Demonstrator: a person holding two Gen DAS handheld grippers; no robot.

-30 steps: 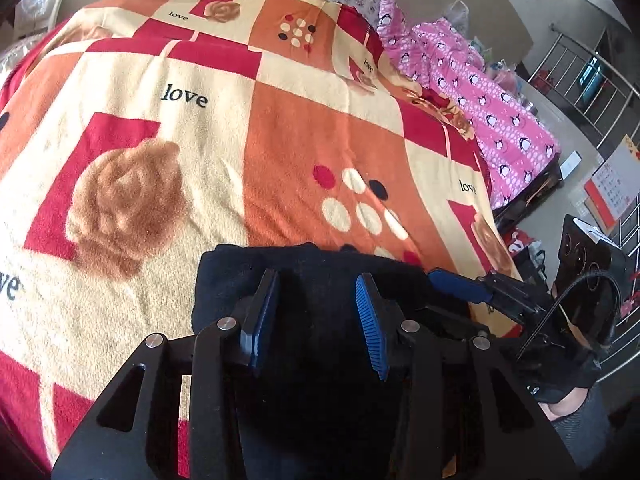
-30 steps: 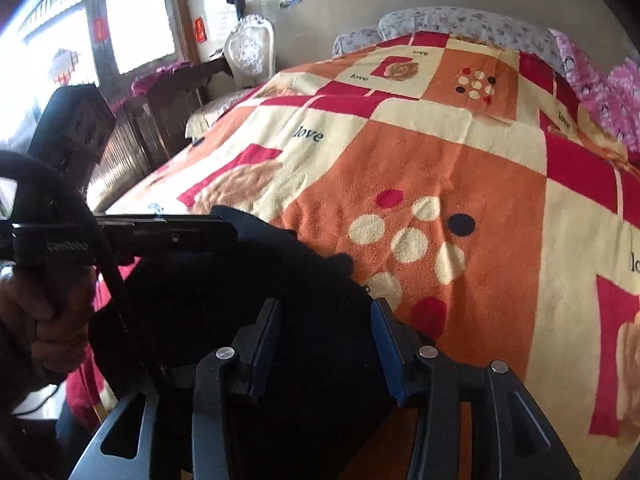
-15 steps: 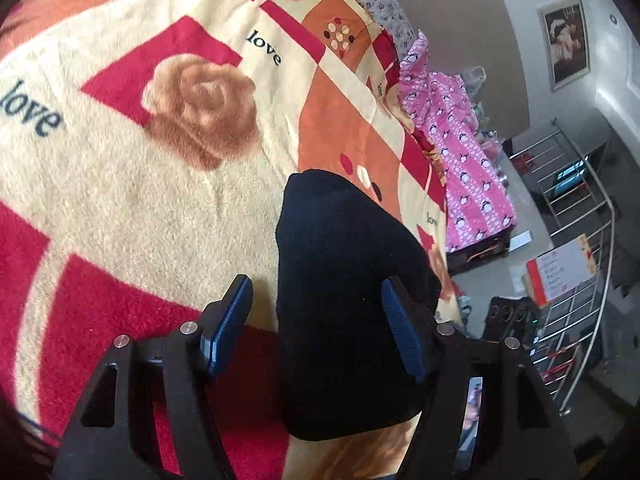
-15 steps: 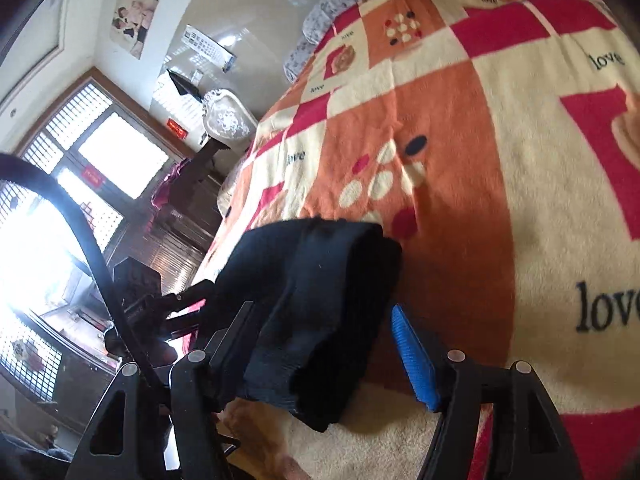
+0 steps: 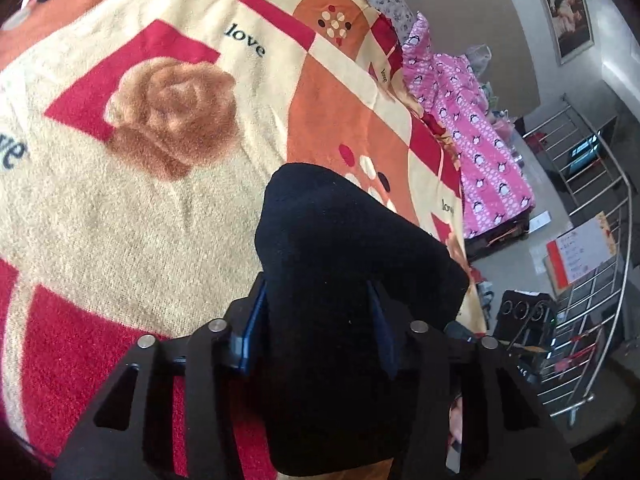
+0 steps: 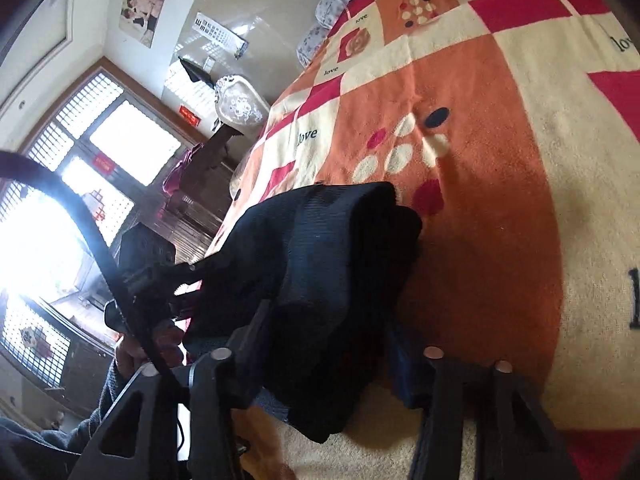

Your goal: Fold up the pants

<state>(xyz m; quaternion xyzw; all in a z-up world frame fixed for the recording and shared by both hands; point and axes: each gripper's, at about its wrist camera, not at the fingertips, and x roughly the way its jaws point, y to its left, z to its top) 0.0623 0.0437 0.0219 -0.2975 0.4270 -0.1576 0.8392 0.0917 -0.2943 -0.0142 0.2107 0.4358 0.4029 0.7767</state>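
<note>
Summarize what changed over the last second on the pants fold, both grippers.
Both views have rolled and dropped toward the black pants, now seen as a thick folded bundle. The left gripper and right gripper opened wide half a second ago and are now closing with the bundle between their fingers; the left's pads already squeeze it. The pants lie on the same patch of the blanket, beside the dotted square.
</note>
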